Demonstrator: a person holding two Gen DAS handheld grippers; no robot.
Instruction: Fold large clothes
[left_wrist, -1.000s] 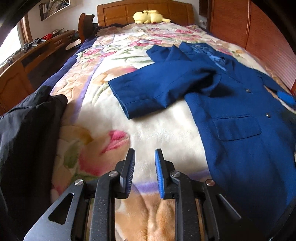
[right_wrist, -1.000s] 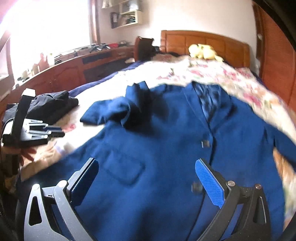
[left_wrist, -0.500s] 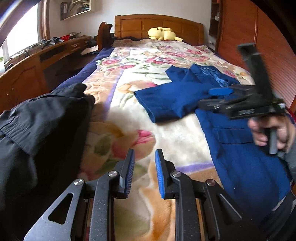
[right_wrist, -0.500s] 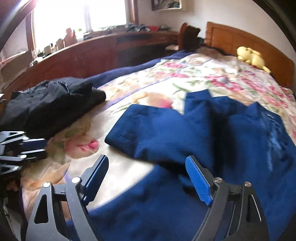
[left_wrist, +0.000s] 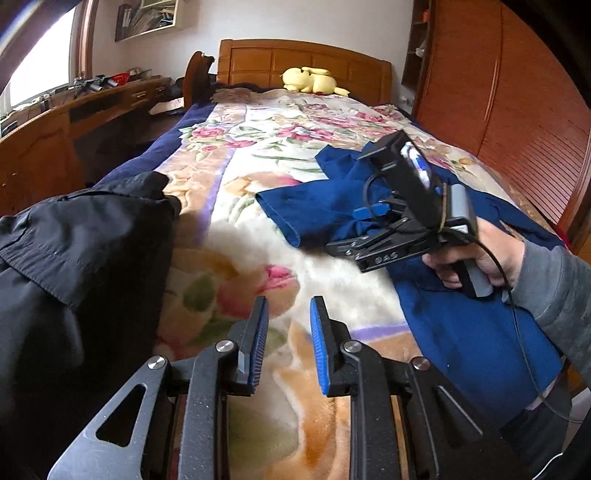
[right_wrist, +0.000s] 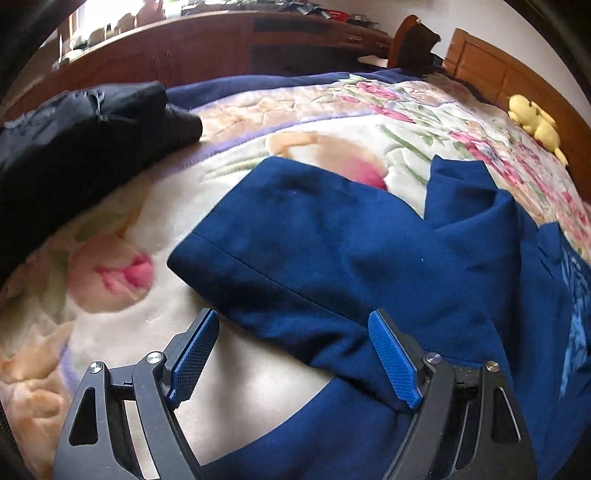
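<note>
On the bed (right_wrist: 110, 325), jacket sleeve (right_wrist: 295, 251) lies between right jaws

Blue jacket (right_wrist: 332, 236) lies front-up, spread flat on the floral blanket (right_wrist: 258, 122), 1 sleeve (left_wrist: 314, 210) folded across toward the bed's middle, cuff end free. Black garment (left_wrist: 74, 258) heaped near the bed's edge.

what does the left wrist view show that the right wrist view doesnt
Only the left wrist view shows the person's hand and grey sleeve holding the right hand-held gripper over the blue jacket, plus the wardrobe and the left hand-held gripper, jaws narrowly apart and empty.

Only the right wrist view shows the right jaws wide apart around the jacket's sleeve, not pressing it.

Both show the jacket, black garment, floral blanket, yellow plush toy, headboard and desk.
</note>
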